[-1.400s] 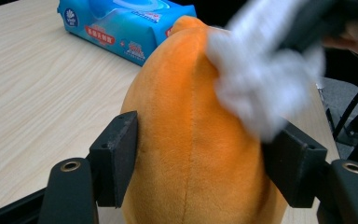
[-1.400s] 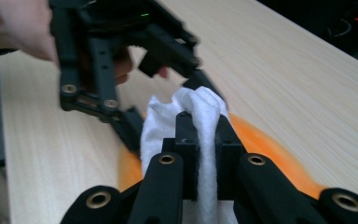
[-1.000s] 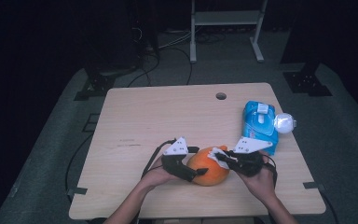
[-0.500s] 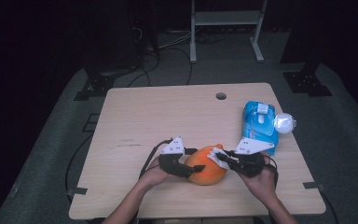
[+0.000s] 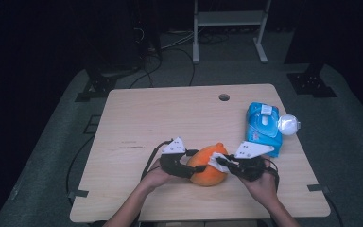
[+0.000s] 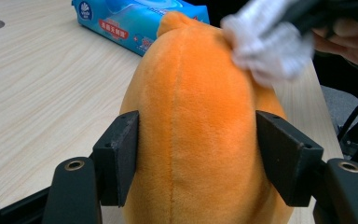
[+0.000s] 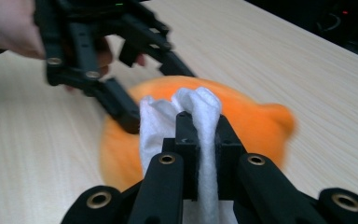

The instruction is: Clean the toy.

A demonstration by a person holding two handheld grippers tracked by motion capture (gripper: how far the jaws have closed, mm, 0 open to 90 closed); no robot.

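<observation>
While the left gripper (image 5: 193, 166), jaws just closing, clamps the round orange plush toy (image 5: 208, 164) at lower centre of the high view, the right gripper (image 5: 220, 162) pinches a white wipe (image 7: 200, 121) against it

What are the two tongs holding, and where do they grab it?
The left tongs, which have just been closing, squeeze the orange plush toy across its middle. The right tongs pinch a white wipe by its bunched fold, touching the toy's top.
</observation>
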